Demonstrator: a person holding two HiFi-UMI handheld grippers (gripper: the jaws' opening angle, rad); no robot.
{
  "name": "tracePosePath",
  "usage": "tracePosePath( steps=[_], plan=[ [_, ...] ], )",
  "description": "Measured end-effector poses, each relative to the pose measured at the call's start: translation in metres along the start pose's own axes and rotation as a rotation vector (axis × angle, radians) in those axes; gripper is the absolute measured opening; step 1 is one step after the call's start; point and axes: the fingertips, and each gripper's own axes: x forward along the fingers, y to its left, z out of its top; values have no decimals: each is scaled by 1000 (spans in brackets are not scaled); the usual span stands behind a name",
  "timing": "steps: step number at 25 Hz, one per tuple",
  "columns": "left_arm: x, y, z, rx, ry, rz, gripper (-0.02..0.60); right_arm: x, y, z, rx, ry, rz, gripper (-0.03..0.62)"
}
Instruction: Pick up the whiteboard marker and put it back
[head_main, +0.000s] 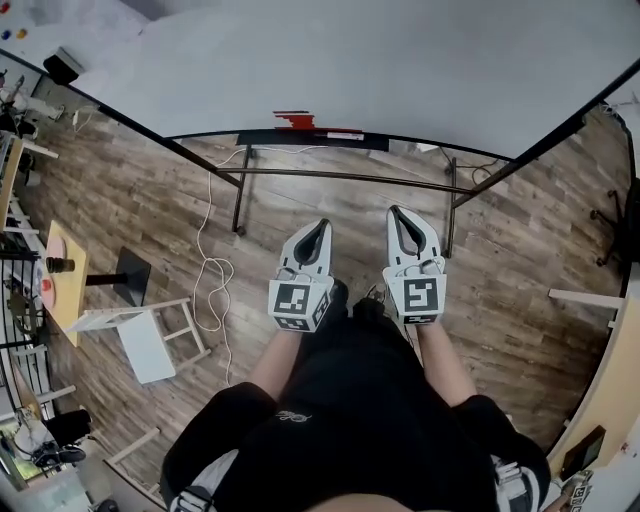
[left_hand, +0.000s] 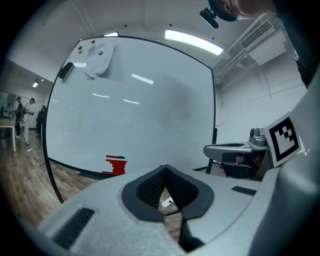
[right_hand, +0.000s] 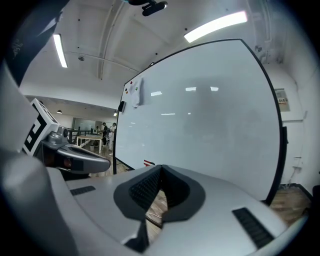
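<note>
Whiteboard (head_main: 350, 60) with red patch (head_main: 294, 120), left tongs (head_main: 322, 225) closed, right tongs (head_main: 396, 212) closed

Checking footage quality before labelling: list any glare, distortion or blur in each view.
Head view: sharp, evenly lit, but the whiteboard edge bows into a curve. Left gripper view: dark rounded corners, ceiling light reflections streak the board. Right gripper view: same fisheye bend, bright light strip overhead, faint reflections on the board.
</note>
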Motion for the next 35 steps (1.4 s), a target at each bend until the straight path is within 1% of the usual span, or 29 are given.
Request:
tracePosePath(
  steps=[5, 10, 11, 14, 18, 21, 28, 32, 35],
  plan=[
    [2, -4, 15, -4, -41, -33, 9, -10, -4, 7, -15, -4, -33, 3],
    [6, 11, 33, 8, -67, -40, 9, 0, 0, 20, -55, -31, -52, 3],
    [5, 15, 36, 12, -72, -39, 9, 2, 3, 23, -55, -36, -54, 3],
    [3, 28, 45, 9, -84, -40, 9, 10, 13, 34, -13, -42, -62, 3],
    [7, 39, 60, 6, -119, -48, 9, 23, 17, 45, -37, -60, -61, 3],
    [10, 45, 68, 7, -135, -53, 9, 30, 21, 52, -24, -63, -62, 3],
    [12, 47, 79, 2, -159, -70, 9, 38, 28, 54, -28, -53, -61, 3],
    [13, 49, 77, -8, -156, -69, 9, 40, 26, 57, -50, -48, -65, 3],
    [13, 49, 74, -15, -150, -69, 9, 40, 27, 56, -40, -49, -58, 3]
  ],
)
